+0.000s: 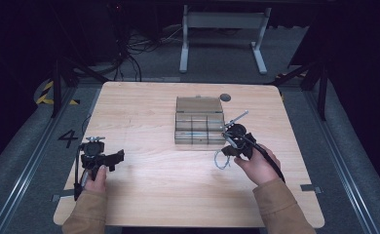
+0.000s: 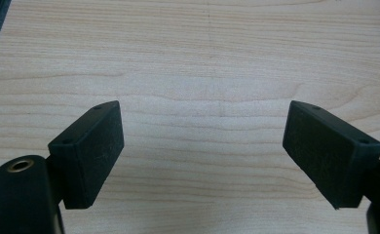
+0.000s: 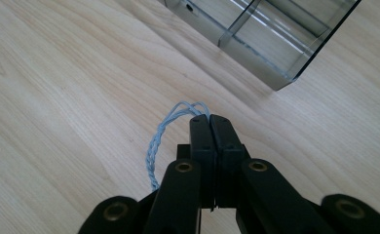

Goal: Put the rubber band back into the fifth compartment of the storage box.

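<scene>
A thin, twisted light-blue wire (image 3: 164, 135) loops out from between the closed jaws of my right gripper (image 3: 209, 118), which is shut on it. From above, that wire (image 1: 221, 160) hangs beside the right gripper (image 1: 229, 150), just in front of a clear, divided box (image 1: 199, 122) with its lid open. The box's near corner (image 3: 271, 53) lies ahead of the right jaws. My left gripper (image 1: 116, 158) rests at the table's left, jaws wide open over bare wood (image 2: 205, 122), with nothing between them.
The wooden table (image 1: 149, 185) has free room in the middle and along the front. A small dark round disc (image 1: 225, 97) lies behind the box. Beyond the table's far edge stand a white frame (image 1: 222, 34) and cables on the floor.
</scene>
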The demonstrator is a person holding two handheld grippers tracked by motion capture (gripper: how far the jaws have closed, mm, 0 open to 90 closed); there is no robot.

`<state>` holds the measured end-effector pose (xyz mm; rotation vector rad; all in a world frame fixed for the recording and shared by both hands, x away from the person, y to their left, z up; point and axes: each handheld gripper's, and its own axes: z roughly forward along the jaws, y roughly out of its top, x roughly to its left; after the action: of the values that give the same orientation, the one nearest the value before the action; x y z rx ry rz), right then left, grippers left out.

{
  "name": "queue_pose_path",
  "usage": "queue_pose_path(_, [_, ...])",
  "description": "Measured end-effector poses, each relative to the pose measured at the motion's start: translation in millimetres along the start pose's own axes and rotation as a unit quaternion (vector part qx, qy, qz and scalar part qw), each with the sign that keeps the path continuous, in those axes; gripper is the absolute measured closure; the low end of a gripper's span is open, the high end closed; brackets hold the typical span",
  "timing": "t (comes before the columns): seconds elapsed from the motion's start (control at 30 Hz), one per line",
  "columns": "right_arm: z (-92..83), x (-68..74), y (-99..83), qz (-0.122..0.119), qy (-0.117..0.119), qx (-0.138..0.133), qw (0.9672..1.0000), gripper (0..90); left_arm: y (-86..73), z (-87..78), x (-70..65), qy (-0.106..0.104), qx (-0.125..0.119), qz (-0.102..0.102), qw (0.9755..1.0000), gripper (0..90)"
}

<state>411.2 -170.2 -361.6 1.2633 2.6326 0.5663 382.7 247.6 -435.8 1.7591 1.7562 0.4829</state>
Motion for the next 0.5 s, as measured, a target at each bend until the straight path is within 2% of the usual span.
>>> queue_pose_path(0.2, [-10.0, -1.2, 17.0, -0.019, -0.006, -0.002, 0.9998, 89.2, -0.3, 0.5, -1.0, 0.0, 0.002, 0.002, 1.0, 15.8])
queue_pose_path(0.37, [-13.4, -3.1, 27.2, -0.018, -0.008, -0.004, 0.9998, 89.2, -0.3, 0.1, 0.0, -0.001, 0.001, 0.001, 1.0, 15.8])
queue_pose_path(0.5, [-15.9, -3.2, 37.3, -0.031, -0.013, -0.003, 0.9994, 89.2, -0.1, 0.1, 0.8, -0.001, 0.0, -0.002, 1.0, 15.8])
